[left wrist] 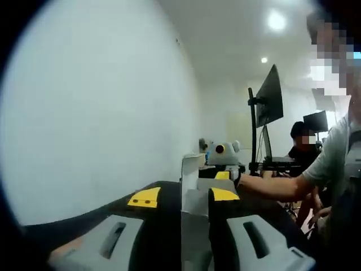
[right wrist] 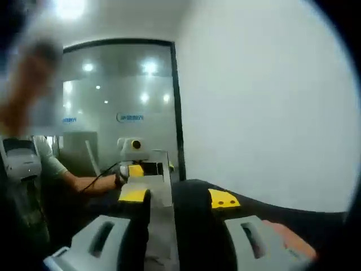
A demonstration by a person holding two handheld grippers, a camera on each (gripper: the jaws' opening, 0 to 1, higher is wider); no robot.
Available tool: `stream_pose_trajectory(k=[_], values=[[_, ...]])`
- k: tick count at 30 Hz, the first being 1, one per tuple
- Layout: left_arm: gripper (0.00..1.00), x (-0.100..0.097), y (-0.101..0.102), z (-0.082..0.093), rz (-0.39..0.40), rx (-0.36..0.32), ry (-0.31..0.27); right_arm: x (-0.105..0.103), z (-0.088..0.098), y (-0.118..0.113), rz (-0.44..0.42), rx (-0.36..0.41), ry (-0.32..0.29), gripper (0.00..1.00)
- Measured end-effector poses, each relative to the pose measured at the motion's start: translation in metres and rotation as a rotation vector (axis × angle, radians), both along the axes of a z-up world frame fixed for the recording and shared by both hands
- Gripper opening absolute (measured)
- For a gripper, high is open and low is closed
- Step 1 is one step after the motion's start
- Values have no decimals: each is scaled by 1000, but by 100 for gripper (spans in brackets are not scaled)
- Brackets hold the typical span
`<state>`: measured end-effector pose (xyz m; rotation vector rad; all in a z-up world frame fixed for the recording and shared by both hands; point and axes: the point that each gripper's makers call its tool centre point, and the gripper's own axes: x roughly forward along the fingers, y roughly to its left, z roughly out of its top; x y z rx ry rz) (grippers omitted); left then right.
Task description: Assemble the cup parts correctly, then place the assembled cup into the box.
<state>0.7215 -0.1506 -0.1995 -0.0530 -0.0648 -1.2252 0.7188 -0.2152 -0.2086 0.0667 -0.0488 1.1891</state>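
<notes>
In the left gripper view, the left gripper [left wrist: 194,226] rises from the bottom of the frame, its jaws closed on a thin grey panel [left wrist: 190,192] standing upright between them. Behind it, at middle right, a person's arm [left wrist: 276,185] reaches in. Farther back stand a monitor [left wrist: 269,97] and a white wall [left wrist: 101,101].

In the right gripper view, the right gripper [right wrist: 169,231] comes up from the bottom, and its jaws pinch the same kind of grey panel [right wrist: 159,186]. Beyond, at left, is a glass wall [right wrist: 118,96]. I cannot tell where the cup is.
</notes>
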Motion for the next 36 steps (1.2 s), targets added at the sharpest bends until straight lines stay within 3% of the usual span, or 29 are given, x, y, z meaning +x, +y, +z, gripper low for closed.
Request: stream_pose_trajectory(k=[2, 8, 11, 14, 15, 17, 23, 26, 29, 30, 32, 36], values=[[28, 0, -4, -2, 5, 28, -16, 0, 1, 4, 4, -14, -8, 36], [26, -1, -15, -14, -26, 140, -29, -2, -2, 12, -28, -196, -108, 35], [25, -2, -18, -12, -32, 144, -39, -2, -1, 18, -23, -272, -139, 32], [23, -1, -22, -13, -41, 155, -54, -4, 1, 23, -24, -326, -201, 28], [22, -1, -22, -12, -47, 156, -65, 0, 4, 23, -46, -337, -247, 28], [21, -1, -21, -12, -53, 165, -69, 0, 4, 24, -66, -357, -272, 26], [14, -3, -17, -12, -39, 250, -149, -4, 7, 24, -74, -400, -328, 24], [12, -6, -21, -11, -14, 342, -254, -5, 9, 27, -110, -477, -420, 22], [5, -6, -21, -13, 12, 436, -365, -17, 7, 33, -114, -518, -499, 17], [3, -4, -18, -15, 31, 478, -399, -21, 6, 33, -122, -522, -505, 16], [2, -7, -17, -16, 17, 513, -408, -31, 7, 33, -98, -509, -486, 17], [2, -13, -19, -16, 13, 531, -427, -42, 9, 31, -67, -529, -483, 23]])
